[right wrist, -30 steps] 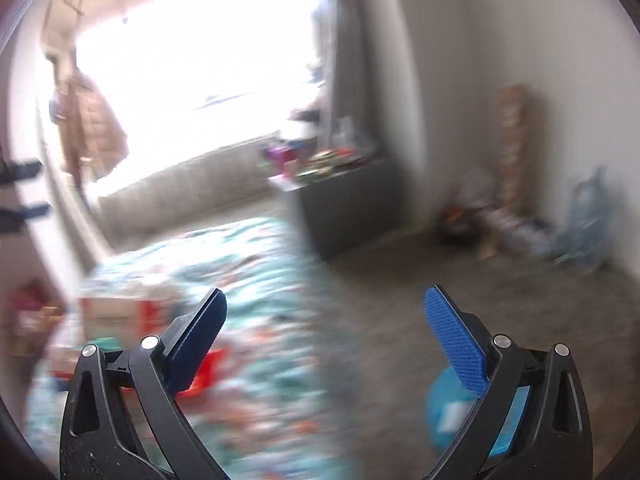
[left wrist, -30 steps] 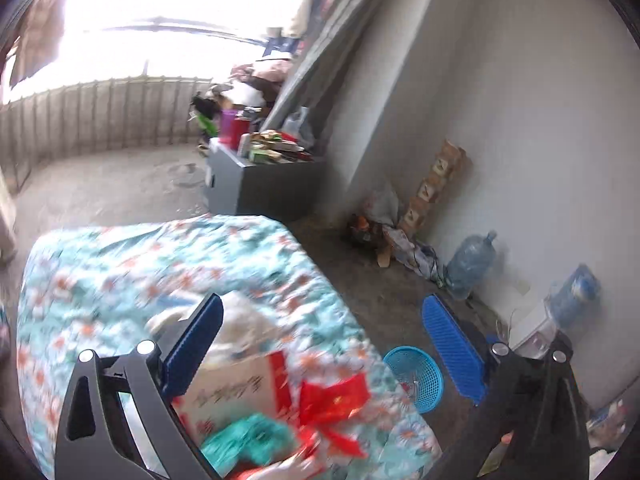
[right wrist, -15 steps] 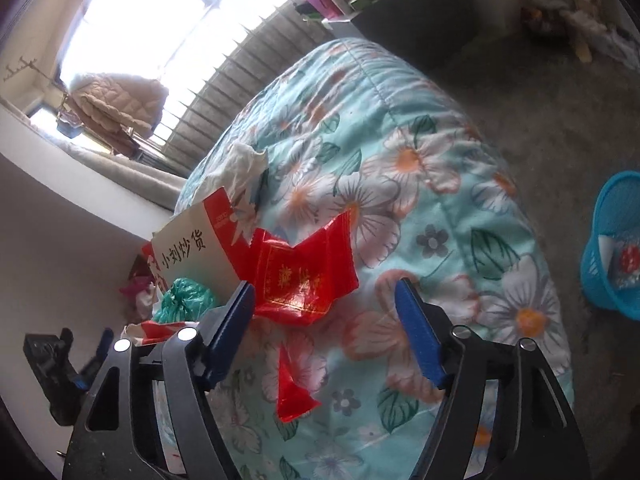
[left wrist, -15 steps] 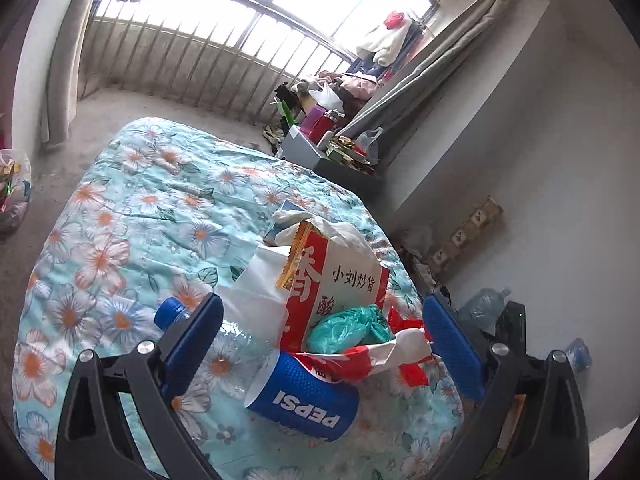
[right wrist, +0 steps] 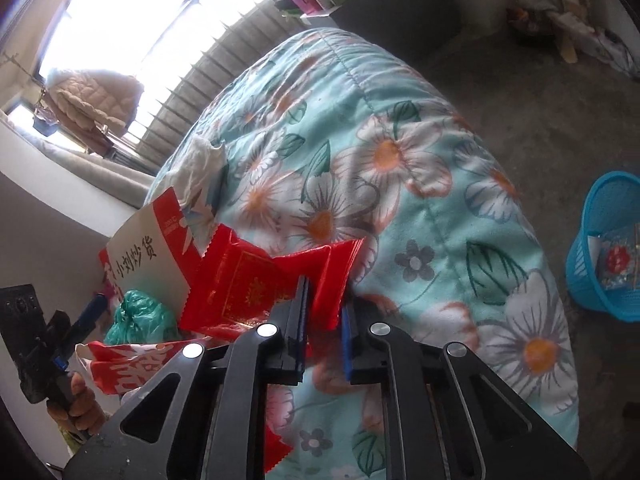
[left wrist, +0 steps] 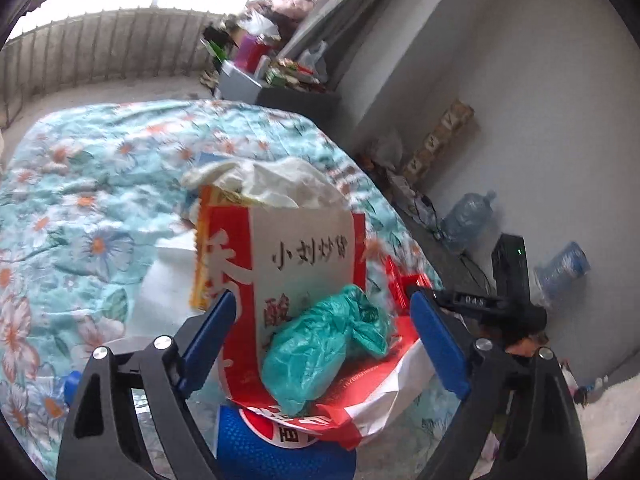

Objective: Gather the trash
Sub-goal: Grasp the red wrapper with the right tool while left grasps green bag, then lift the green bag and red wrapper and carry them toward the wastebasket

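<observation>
On the floral quilt (right wrist: 400, 208), a bright window (right wrist: 120, 20) behind it, the left gripper (left wrist: 320, 328) has been narrowing yet stands spread around the red-and-white snack bag (left wrist: 296, 248) and green plastic bag (left wrist: 320, 352). The right gripper (right wrist: 324, 320) has just closed, pinching the red wrapper (right wrist: 256, 280). A blue basket (right wrist: 600, 248) sits on the floor at right.

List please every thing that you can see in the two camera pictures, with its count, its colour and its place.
bedcover: one, turquoise with flowers, under the trash pile
snack bag: one, red and white, upright in the pile
plastic bag: one, green, crumpled, in front of the snack bag
Pepsi cup: one, blue, at the pile's near edge
tissue: one, white, behind the snack bag
red wrapper: one, red, at the right of the pile
basket: one, blue, on the floor beside the bed, some litter inside
water jugs: two, bluish, by the wall
left hand-held gripper: black with blue pads, open around the plastic bag, its jaws just closing slightly
right hand-held gripper: black with blue pads, just closed on the red wrapper
</observation>
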Demonstrator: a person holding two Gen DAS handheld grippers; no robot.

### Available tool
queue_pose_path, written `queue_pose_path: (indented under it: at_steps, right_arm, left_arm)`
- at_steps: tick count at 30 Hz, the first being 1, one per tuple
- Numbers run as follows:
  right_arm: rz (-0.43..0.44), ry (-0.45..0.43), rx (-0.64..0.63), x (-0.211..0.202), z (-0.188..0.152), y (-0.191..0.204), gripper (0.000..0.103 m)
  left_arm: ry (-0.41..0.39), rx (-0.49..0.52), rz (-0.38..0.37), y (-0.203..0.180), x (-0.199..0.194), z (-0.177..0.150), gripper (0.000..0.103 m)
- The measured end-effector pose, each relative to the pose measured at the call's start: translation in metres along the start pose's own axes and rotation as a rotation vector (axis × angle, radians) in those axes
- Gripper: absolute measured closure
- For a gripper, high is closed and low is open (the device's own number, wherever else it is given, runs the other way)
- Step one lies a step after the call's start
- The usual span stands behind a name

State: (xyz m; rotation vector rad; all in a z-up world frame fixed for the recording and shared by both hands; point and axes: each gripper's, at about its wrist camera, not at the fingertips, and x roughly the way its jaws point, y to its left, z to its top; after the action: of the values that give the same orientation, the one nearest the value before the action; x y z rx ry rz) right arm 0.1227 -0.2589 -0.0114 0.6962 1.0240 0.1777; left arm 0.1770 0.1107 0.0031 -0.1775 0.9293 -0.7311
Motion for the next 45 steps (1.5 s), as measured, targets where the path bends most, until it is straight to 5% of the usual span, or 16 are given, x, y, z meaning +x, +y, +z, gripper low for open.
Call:
queue_pose_path:
  at_steps: [11,18,22,27,45]
  right_arm:
    - [0.011,0.006,-0.017,-0.004,-0.001,-0.004,0.092]
    - [0.013,0.004,-0.025,0.002,0.003,-0.003,0.092]
    - [0.022,0.003,-0.023,0.002,0.002,-0.005,0.092]
    - [0.039,-0.014,-0.040,-0.001,0.001,-0.005,0.094]
    - [0.081,-0.124,-0.075,-0.042,0.007,0.003,0.102]
  left_arm:
    - [0.231,0.231,0.026,-0.021,0.042,0.002,0.017]
    - [0.328,0.273,0.037,-0.024,0.059,0.005,0.035]
    - [0.321,0.282,0.050,-0.028,0.060,0.008,0.055]
    - [0.299,0.246,0.048,-0.024,0.056,0.010,0.062]
    - [0.122,0.217,0.040,-0.036,0.014,0.018,0.068]
